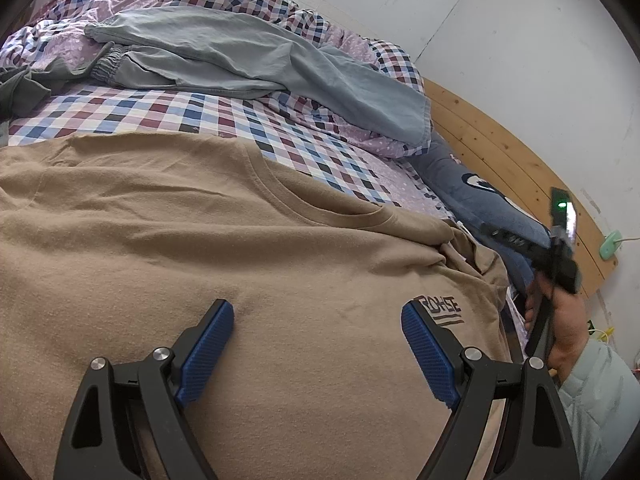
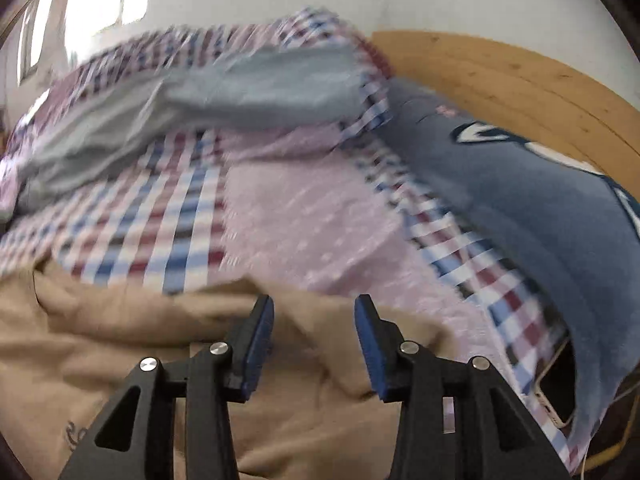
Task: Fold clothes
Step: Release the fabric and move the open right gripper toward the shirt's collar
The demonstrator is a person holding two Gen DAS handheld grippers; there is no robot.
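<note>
A: Looking at the tee — it lies flat on the bed, front up, collar ahead-right of the L jaws. Which gripper's nearer the sleeve?

B: Right gripper, I'd say. Its jaws are spread, nothing between them, hovering just over bunched tan cloth at the tee's edge. Sleeve or shoulder, can't tell; view's blurred.

A: And the left gripper?

B: Jaws wide apart, empty, over the chest. Print sits right by the R-side pad. Touching the cloth or just above, can't tell.

A: Long axis?

B: Collar-to-hem seems to run roughly front-to-back from the L jaws, slanted right. So the next fold prob goes sideways: R grabs the bunched edge straight ahead of its jaws, carries it across twd the L side.

A: Anything holding stuff?

B: No bins or baskets. Beyond both jaws, grey trousers sprawl on the quilt, unfolded. Right of R jaws: blue pillow, phone tucked beneath its edge.

A: Risk?

B: Grabbing 2 layers in that bunch.
</note>
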